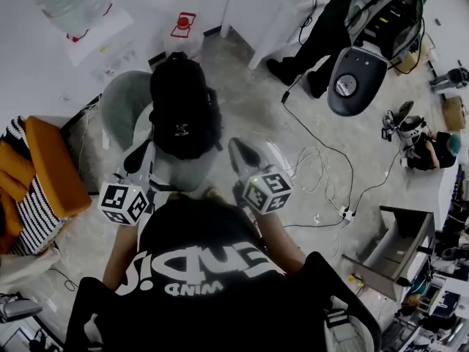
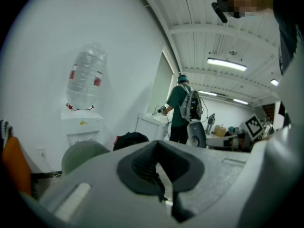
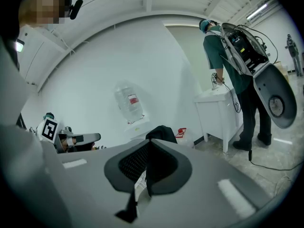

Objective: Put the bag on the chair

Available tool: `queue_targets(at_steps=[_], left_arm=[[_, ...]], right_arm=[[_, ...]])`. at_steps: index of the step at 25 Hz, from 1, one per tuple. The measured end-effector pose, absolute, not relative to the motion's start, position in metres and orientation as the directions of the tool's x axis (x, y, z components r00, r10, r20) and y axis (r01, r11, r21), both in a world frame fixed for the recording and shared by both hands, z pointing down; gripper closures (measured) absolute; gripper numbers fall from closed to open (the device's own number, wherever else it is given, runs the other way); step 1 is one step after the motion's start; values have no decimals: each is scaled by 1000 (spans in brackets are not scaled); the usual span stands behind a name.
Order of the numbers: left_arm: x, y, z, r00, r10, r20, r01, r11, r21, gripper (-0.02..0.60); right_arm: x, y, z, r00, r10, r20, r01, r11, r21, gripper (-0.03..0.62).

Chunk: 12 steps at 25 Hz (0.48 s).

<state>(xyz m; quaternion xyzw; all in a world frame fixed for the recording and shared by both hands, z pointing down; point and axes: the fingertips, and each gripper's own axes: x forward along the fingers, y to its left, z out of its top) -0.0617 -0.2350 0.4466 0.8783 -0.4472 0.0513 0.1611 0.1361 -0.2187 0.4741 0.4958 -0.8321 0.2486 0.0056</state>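
Hard to see much of the chair [image 1: 121, 108] seat from the head view. Mostly buried under the bag [image 1: 183, 108], with only the rounded grey-green shell poking out at the bag's left. Bottom of that view blocked by the person's own black shirt, so no look at the floor right below the tools. From both gripper views, just the top of the bag peeking over the tool bodies, rest cut off.

Bag: black backpack, soft and lumpy, small pale logo on it, straps showing along one side. Sitting on the chair, toward the seat's right edge, touching neither tool.

Left tool [image 2: 161, 172] shut tight, nothing between the jaws. Same for the right tool [image 3: 145, 172]: jaws pressed together, empty. Left one near the chair's front-left corner, right one just off its right side.

Containers: big clear water bottle [image 1: 69, 2] upside down on a white dispenser by the wall, beyond the chair. Can't tell how full. Small jug with a red cap [image 1: 182, 26] on the floor near it, contents not readable.

Also a second person [image 3: 228, 56] in a green top standing at a white worktop [image 3: 216, 95], partly cut off at the frame edge.
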Motion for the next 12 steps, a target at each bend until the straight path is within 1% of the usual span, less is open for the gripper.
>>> queue_targets(at_steps=[12], left_arm=[[-67, -241, 447, 584, -774, 245, -810, -532, 247, 580]], right_arm=[[134, -225, 472, -514, -819, 253, -823, 389, -413, 594]])
